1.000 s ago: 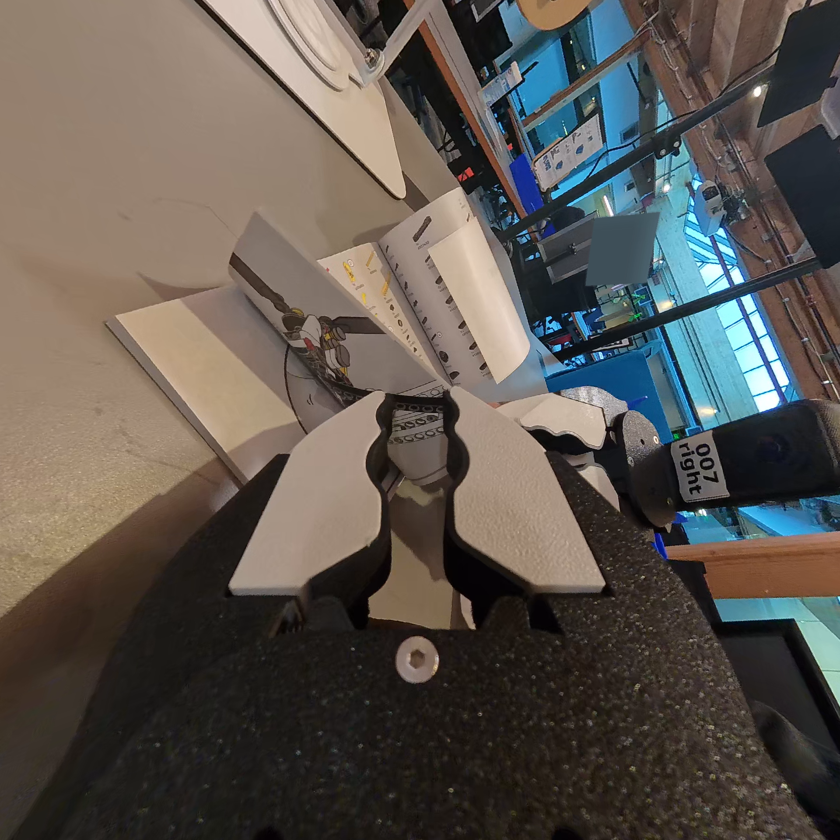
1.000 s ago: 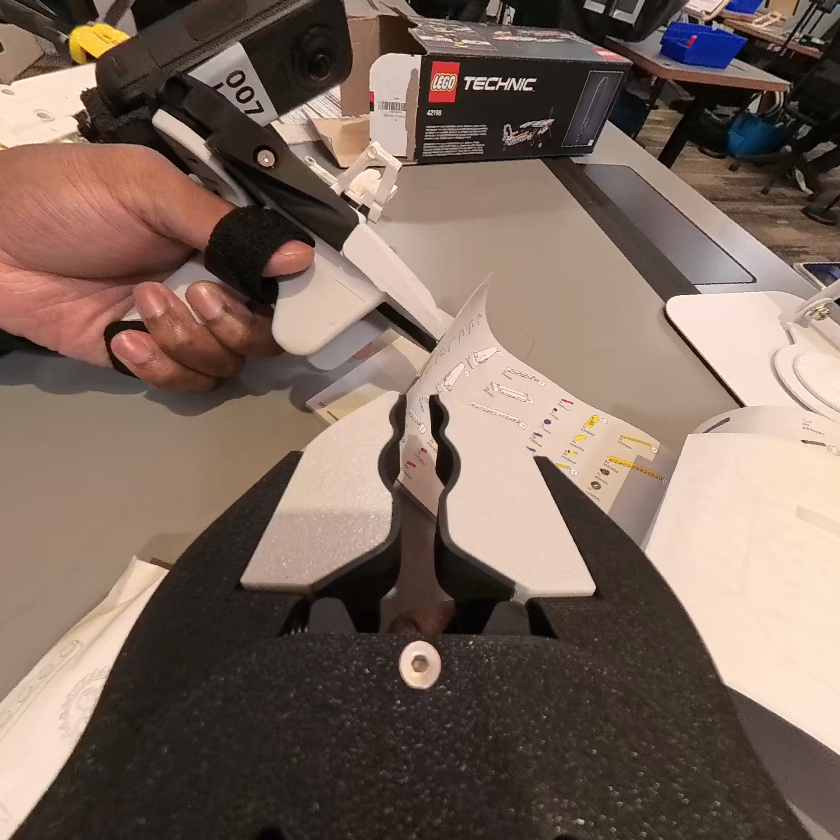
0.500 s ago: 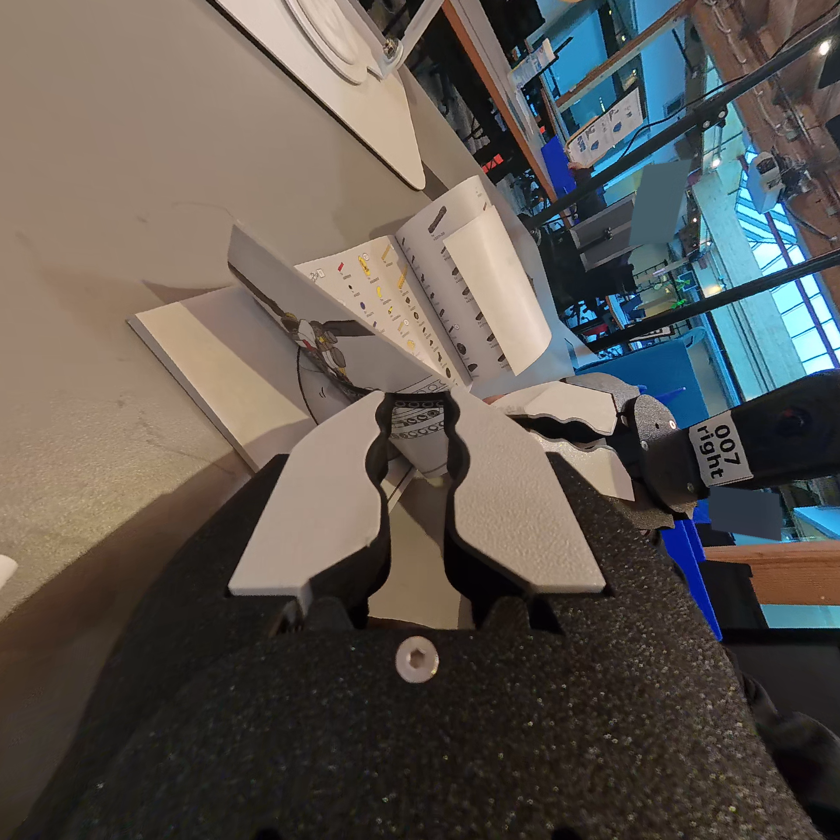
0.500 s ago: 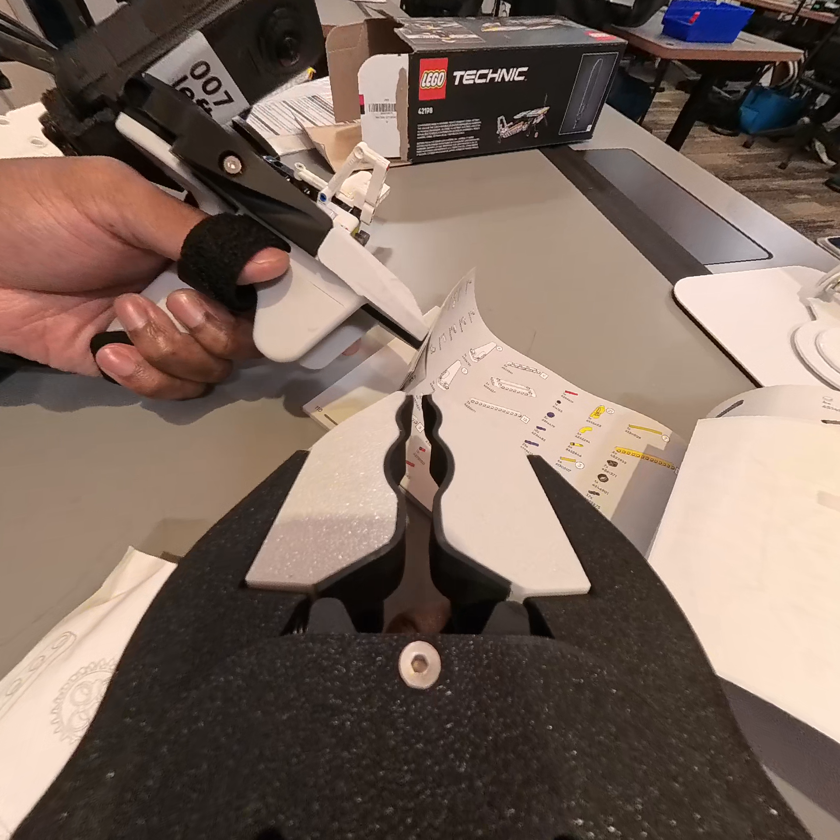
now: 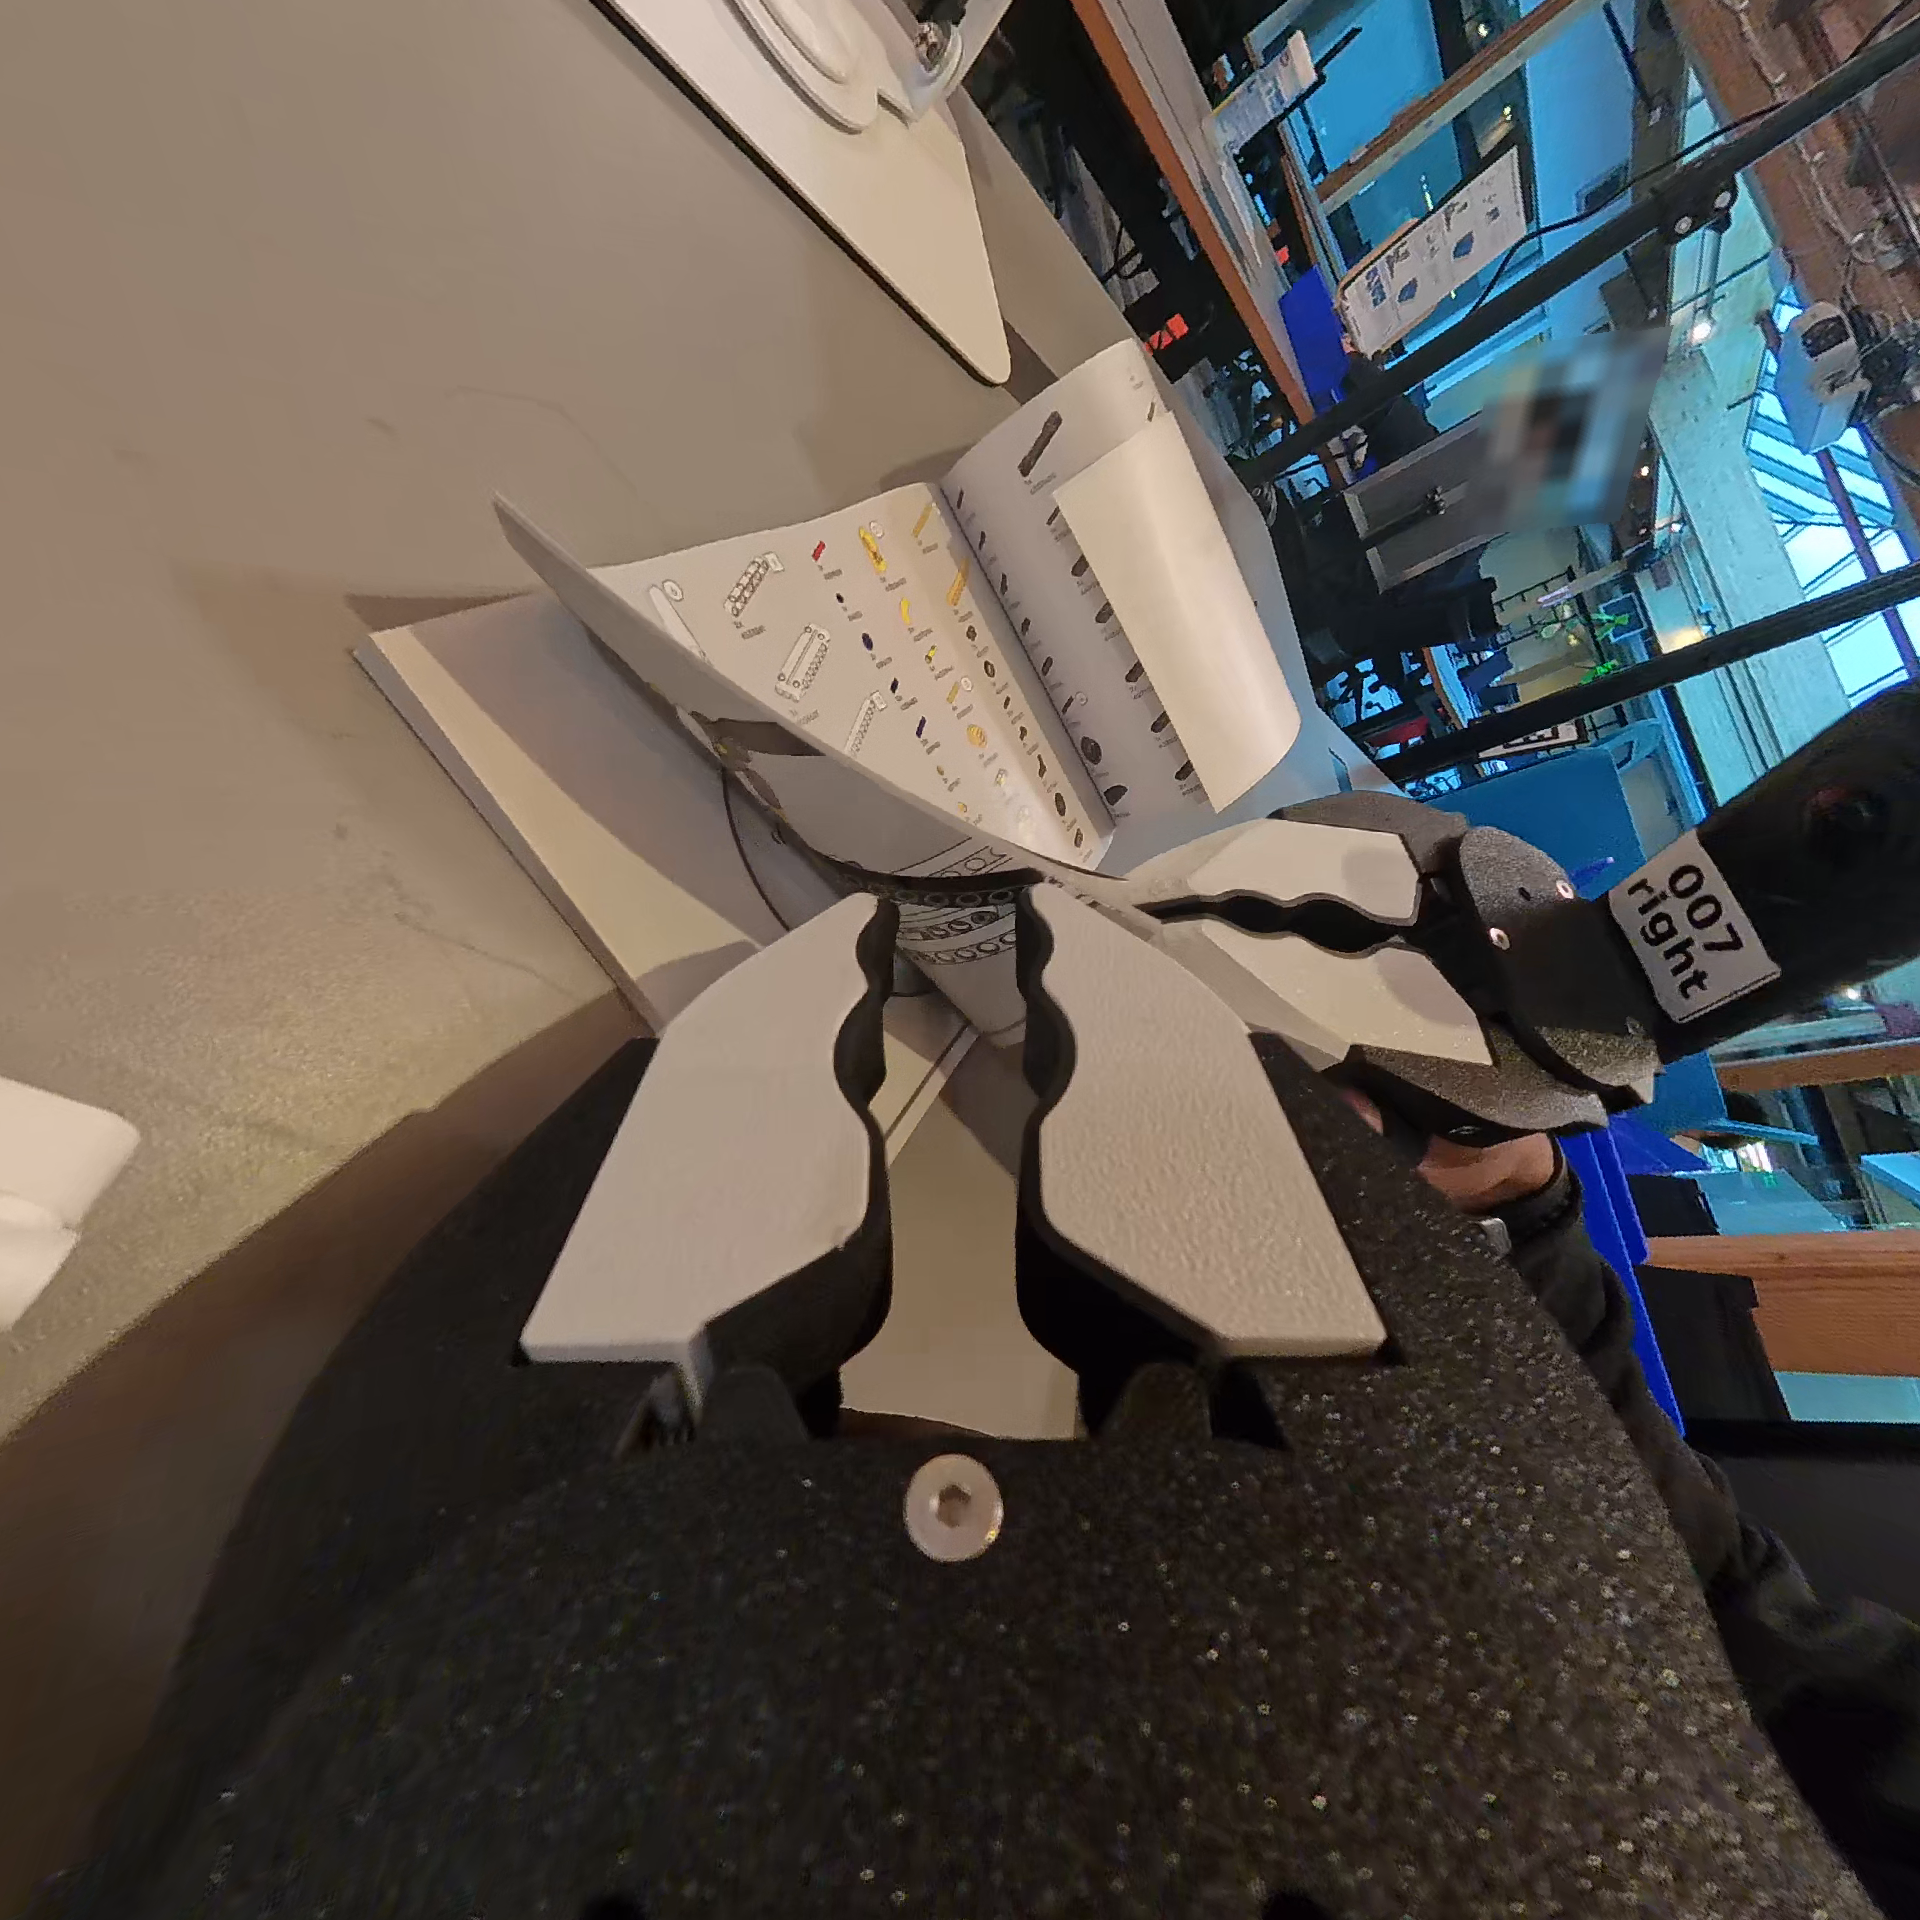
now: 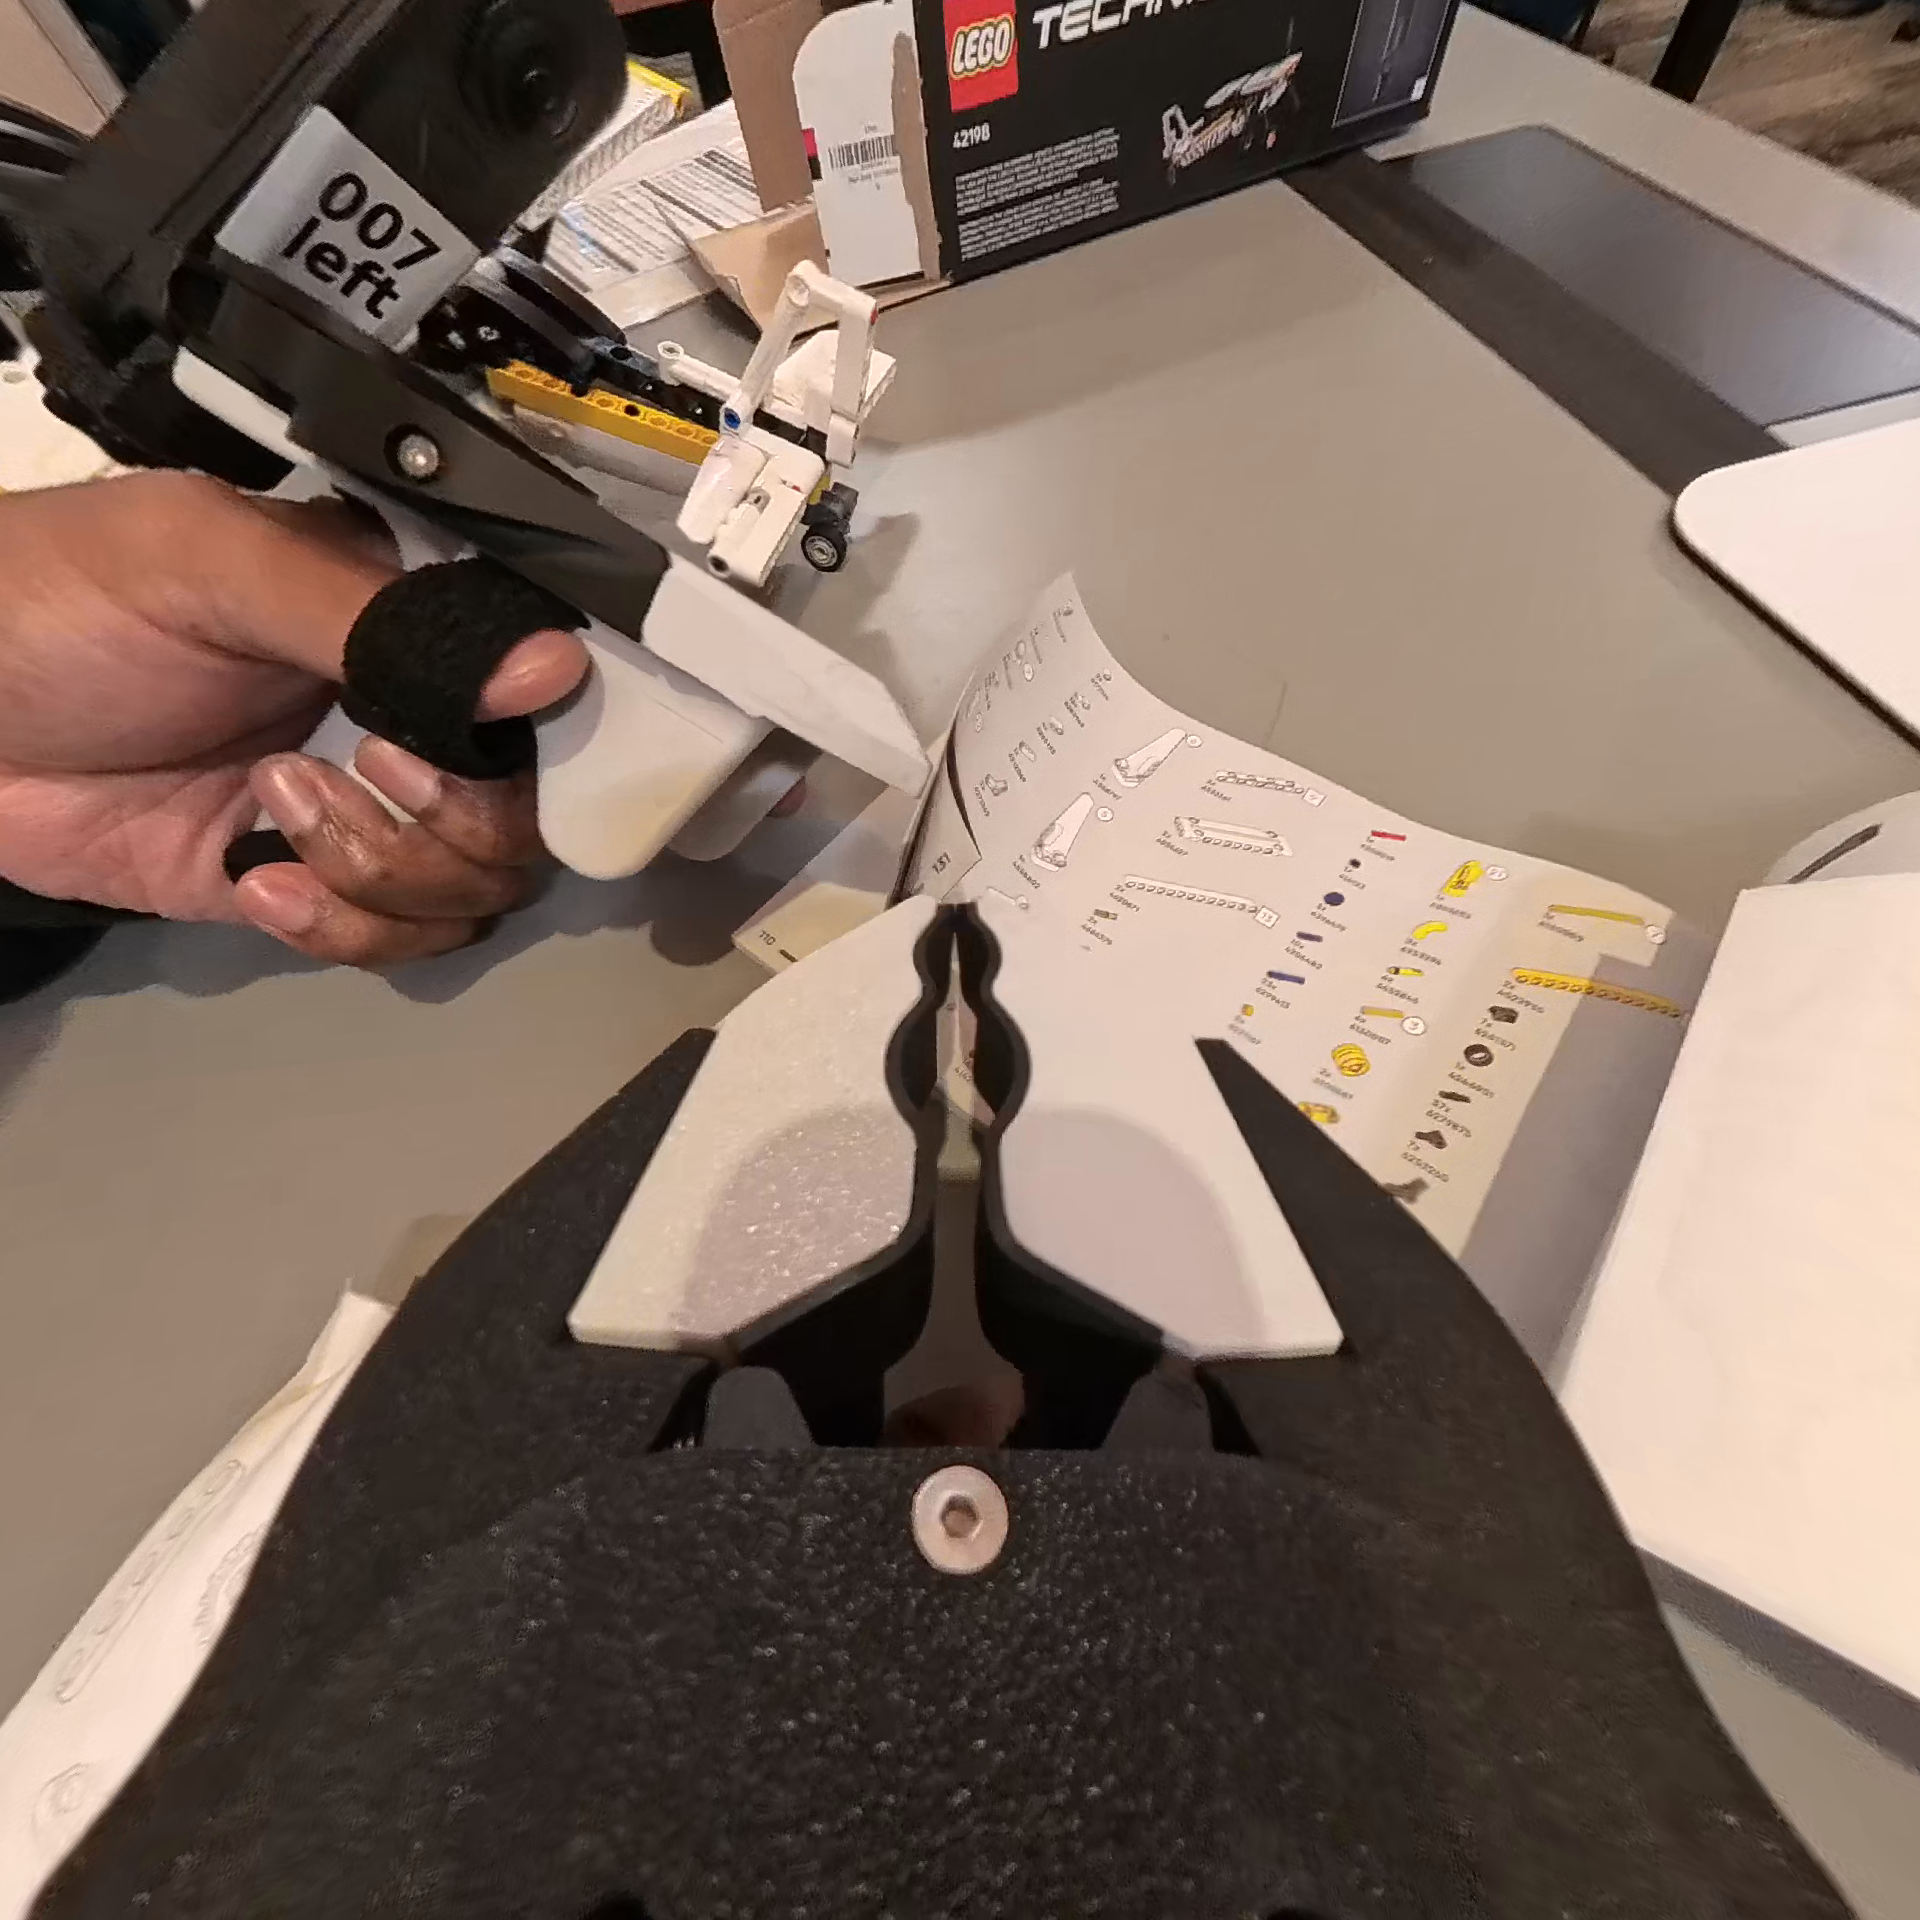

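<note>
The right tongs (image 6: 956,920) are pinched shut on the lifted page (image 6: 1195,894) of an open instruction booklet (image 5: 1039,665), gripping its near edge. The left tongs (image 5: 951,920) stand apart with the curled page edge between them, neither pad pressing on it, held by a hand (image 6: 208,717) just left of the right tongs. Beyond lie the grey counter (image 6: 1299,436), a small white and yellow brick model (image 6: 769,457) behind the left tongs, and a dark printed box (image 6: 1143,104) farther off.
</note>
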Motion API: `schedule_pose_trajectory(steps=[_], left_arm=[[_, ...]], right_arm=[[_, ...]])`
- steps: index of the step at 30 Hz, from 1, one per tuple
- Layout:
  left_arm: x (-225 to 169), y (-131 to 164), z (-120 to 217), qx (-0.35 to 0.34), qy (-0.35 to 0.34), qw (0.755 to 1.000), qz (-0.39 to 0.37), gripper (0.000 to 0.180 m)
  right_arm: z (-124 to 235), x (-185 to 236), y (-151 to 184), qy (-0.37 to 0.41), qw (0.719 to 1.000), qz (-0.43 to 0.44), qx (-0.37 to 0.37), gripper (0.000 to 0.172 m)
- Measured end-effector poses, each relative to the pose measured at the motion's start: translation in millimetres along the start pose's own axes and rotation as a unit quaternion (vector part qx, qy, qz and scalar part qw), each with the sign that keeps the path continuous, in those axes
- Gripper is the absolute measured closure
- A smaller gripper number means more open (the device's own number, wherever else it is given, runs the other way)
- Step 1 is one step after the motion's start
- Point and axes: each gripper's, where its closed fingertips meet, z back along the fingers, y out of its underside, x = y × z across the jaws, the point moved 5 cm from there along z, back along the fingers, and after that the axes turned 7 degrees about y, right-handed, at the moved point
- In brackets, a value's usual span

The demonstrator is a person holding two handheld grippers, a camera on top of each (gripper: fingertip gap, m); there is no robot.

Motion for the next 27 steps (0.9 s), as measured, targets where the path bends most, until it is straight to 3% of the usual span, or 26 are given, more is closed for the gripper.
schedule_pose_trajectory(steps=[27], left_arm=[[3,6,2,0.015,-0.016,1.000,-0.014,0.156]], right_arm=[[-1,0,-12,-0.097,0.988,-0.122,-0.016,0.170]])
